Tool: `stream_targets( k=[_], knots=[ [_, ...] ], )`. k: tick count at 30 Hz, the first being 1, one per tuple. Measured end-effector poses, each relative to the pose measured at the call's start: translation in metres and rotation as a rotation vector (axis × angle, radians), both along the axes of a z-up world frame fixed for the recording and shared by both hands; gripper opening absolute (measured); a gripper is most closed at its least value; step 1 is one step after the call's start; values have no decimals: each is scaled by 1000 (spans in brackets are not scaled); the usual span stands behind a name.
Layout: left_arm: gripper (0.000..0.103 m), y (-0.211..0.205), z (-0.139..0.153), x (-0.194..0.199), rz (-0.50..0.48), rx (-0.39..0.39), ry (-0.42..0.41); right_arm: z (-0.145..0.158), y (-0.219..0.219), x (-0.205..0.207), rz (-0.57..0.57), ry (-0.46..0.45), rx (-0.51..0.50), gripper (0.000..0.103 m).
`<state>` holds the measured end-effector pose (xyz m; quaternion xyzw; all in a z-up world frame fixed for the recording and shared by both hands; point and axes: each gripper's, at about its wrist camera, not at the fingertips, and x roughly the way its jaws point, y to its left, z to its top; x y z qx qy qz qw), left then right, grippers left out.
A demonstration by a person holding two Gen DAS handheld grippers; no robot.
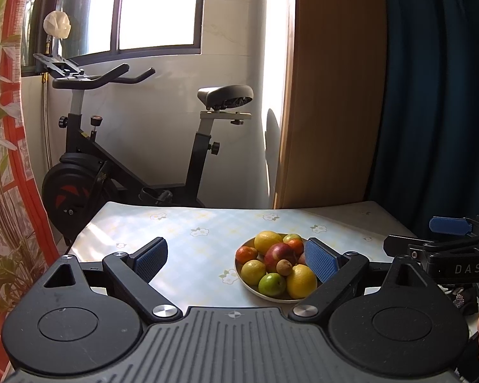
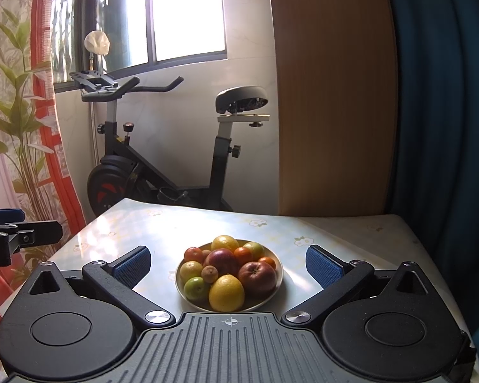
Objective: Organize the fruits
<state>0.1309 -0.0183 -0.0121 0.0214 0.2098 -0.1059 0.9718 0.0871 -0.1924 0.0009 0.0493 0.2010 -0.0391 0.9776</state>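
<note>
Both claws wide open, empty, touching nothing. Left claw (image 1: 236, 260): fruit plate (image 1: 243, 279) near its right pad. Right claw (image 2: 228, 263): plate between pads, apart.

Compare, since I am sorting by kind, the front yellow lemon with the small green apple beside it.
The smooth yellow lemon looks larger than the round green apple. The lemon narrows to a point on top; the apple looks evenly rounded. Both lie at the near rim of the pale round plate, touching each other.
</note>
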Motion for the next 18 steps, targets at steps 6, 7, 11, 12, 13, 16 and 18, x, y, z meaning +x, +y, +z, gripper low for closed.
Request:
stream_targets(
  k=[6, 7, 11, 12, 13, 16, 18],
  knots=[
    [94, 1, 0, 0, -1, -2, -1, 1, 0, -1, 1, -1, -2, 102],
    [94, 2, 0, 0, -1, -4, -1, 1, 0, -1, 1, -1, -2, 102],
    [94, 2, 0, -1, -3, -7, -2, 1, 0, -1, 2, -1, -1, 102],
    [94, 2, 0, -1, -3, -7, -2, 2, 1, -1, 3, -1, -2, 102],
    [94, 3, 0, 0, -4, -7, -1, 2, 1, -1, 3, -1, -3, 102],
    [94, 3, -1, 0, -5, -7, -1, 2, 1, -1, 3, -1, -2, 102],
    [94, 3, -1, 0, -7, -9, 1, 2, 1, -1, 3, -1, -2, 102]
  ],
)
